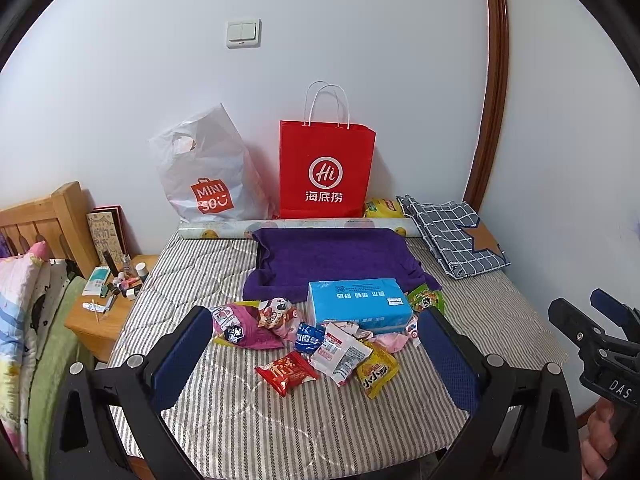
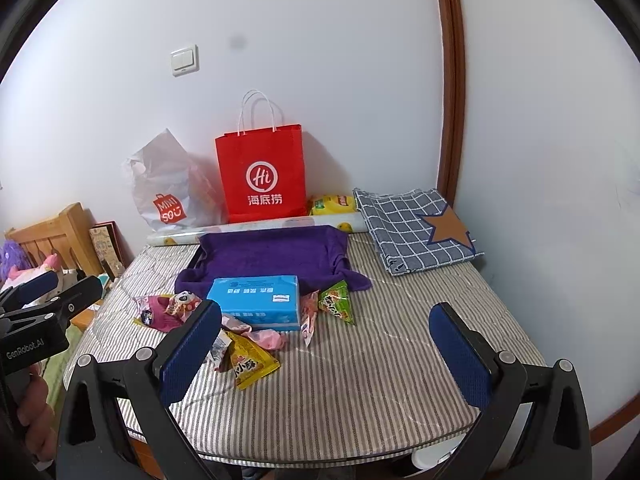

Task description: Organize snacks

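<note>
Several snack packets lie in a loose pile on the striped mattress (image 1: 280,432): a red packet (image 1: 286,372), a yellow packet (image 1: 377,370), a white packet (image 1: 340,354), a pink bag (image 1: 244,326) and a green triangular packet (image 2: 338,302). A blue box (image 1: 358,304) sits among them, in front of a purple cloth-lined tray (image 1: 332,258). My left gripper (image 1: 316,356) is open and empty, held above the pile. My right gripper (image 2: 326,352) is open and empty, to the right of the pile.
A red paper bag (image 1: 326,170) and a white plastic bag (image 1: 208,172) stand against the wall behind the tray. A folded checked cloth (image 1: 452,234) lies at the back right. A wooden nightstand (image 1: 108,320) with small bottles is to the left.
</note>
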{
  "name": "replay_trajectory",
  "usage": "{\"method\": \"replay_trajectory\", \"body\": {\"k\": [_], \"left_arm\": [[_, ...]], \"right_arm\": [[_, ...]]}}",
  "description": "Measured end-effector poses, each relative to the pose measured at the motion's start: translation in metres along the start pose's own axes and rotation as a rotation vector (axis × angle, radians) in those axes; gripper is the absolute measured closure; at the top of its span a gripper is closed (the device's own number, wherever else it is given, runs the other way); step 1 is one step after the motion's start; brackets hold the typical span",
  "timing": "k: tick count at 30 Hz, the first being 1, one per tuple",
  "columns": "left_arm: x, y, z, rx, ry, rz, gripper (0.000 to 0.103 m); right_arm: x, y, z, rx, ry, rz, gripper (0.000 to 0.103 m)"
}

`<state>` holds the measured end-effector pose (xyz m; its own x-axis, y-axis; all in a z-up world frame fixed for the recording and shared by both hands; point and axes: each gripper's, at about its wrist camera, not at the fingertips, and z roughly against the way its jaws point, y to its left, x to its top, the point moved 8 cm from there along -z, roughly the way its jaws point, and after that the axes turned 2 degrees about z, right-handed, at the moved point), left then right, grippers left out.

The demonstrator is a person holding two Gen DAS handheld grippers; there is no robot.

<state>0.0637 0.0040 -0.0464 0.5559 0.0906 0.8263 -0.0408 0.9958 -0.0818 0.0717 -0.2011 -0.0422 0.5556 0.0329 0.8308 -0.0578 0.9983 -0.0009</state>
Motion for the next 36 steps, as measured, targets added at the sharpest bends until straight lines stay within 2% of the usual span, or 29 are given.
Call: {"method": "replay_trajectory", "body": {"k": [36], "left_arm": [[-0.0002, 0.0028, 0.0035, 0.003, -0.005, -0.006, 0.000]], "right_arm": [[-0.0040, 0.0060, 0.0048, 0.022, -0.007, -0.005, 0.000]]}}
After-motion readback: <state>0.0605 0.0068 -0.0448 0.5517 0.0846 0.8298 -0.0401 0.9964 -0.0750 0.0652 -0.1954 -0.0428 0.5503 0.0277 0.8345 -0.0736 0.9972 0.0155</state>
